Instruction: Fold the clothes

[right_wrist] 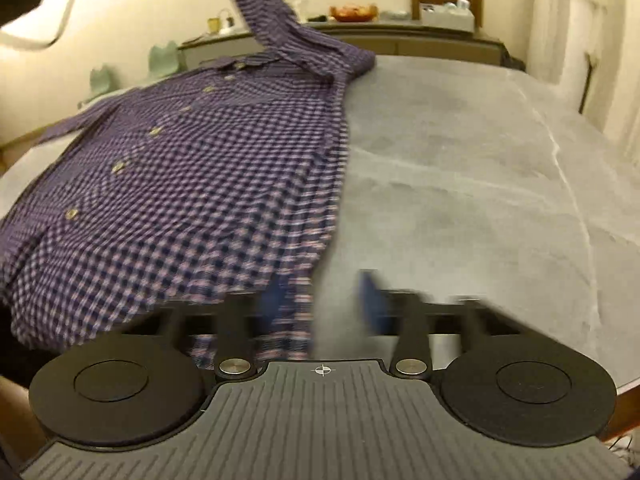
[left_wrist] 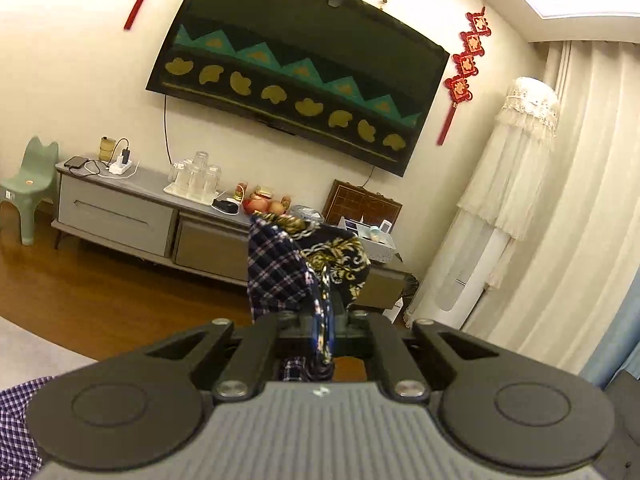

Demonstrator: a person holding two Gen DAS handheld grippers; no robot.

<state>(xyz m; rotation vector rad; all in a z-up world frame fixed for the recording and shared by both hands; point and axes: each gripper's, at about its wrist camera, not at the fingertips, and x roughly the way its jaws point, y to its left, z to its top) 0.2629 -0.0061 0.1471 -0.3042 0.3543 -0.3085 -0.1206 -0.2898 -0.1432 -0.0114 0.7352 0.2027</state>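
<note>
The purple-and-white checked cotton shirt with brown buttons (right_wrist: 192, 168) lies face up on the grey marble-look tabletop (right_wrist: 460, 168). It covers the left half of the tabletop, and the right half is bare. One sleeve rises steeply from the far shoulder of the shirt and goes out of the right wrist view at the top.

My left gripper (left_wrist: 324, 320) is closed tight on this raised part. In the left wrist view a thin fold of checked cloth, with a dark lining patterned in gold, is pinched between the fingers and stands up in front of them, well above the shirt body.

My right gripper (right_wrist: 324, 300) is at the near hem of the shirt. The blue fingers (right_wrist: 374, 300) are blurred. One is over the hem edge and the other over the bare tabletop beside the shirt. They stand apart with a clear gap, and I see no cloth pinched between them.

I judge the shirt as light and very soft. It has no stiffness, so any part I lift will hang and pull the rest after it. The weave seems not slippery, so a thin pinch should hold. The buttons are small and hard, and I should not clamp on them.

The good places to take hold, I think, are the hem corner, the side seam and the cuff, where the cloth is doubled. With only one corner lifted the body may drag and wrinkle.
</note>
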